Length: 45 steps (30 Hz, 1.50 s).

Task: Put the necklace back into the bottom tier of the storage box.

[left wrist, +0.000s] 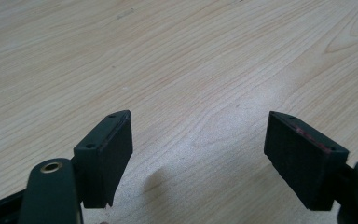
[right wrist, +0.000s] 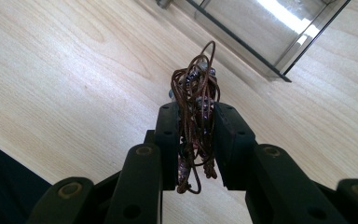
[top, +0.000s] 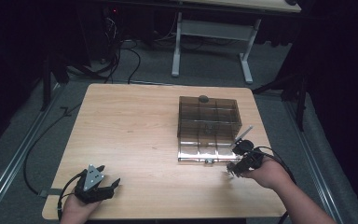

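Clamped between the right gripper's (right wrist: 195,135) jaws, a tangled brown cord bundle (right wrist: 195,93) with small beads sticks up past the jaw tips and hangs a bit below them. Bundle sits just above the wood table (top: 135,130), near its front right part. High view: right gripper (top: 239,165) held by right hand (top: 265,173), just in front of a smoky clear box (top: 208,123) with compartments; bundle close to box's front right corner, apart from it. Box corner (right wrist: 279,51) shows in right gripper view, near the cord. Small dark knob (top: 203,98) on box's far edge. Left gripper (top: 103,184) at front left of table, well apart from box, held in left hand (top: 74,207). Left gripper view: jaws wide apart (left wrist: 198,154), nothing between them, bare tabletop under them.
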{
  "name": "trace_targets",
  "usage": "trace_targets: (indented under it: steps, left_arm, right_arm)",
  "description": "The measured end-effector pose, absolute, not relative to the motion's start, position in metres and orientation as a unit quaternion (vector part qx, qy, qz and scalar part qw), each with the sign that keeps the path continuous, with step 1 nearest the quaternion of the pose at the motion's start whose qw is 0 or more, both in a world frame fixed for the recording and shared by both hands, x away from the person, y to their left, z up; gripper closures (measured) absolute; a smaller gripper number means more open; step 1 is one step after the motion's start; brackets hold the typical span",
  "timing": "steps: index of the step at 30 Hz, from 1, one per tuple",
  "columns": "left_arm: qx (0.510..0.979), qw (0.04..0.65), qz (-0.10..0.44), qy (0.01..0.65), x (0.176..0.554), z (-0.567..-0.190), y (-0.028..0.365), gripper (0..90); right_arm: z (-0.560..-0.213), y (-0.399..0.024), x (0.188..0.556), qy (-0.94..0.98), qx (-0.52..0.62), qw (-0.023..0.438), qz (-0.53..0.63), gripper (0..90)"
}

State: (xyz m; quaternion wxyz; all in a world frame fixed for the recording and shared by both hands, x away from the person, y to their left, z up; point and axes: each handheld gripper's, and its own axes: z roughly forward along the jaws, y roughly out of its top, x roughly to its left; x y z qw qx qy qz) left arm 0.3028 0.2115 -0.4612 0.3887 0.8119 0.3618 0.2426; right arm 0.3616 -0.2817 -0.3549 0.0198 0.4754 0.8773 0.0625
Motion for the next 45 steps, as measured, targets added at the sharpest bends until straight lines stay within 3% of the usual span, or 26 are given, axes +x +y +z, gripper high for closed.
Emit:
trace_targets:
  steps: [28,45]
  left_arm:
    - [0.811,0.392,0.240,0.362,0.303,-0.461,0.212,23.6]
    - [0.812,0.393,0.237,0.360,0.303,-0.461,0.212,23.5]
  right_arm:
    - [-0.319,-0.260,0.389,0.878,0.469,0.035,0.087,73.3]
    - [-0.355,-0.226,0.441,0.885,0.459,0.036,0.066,73.7]
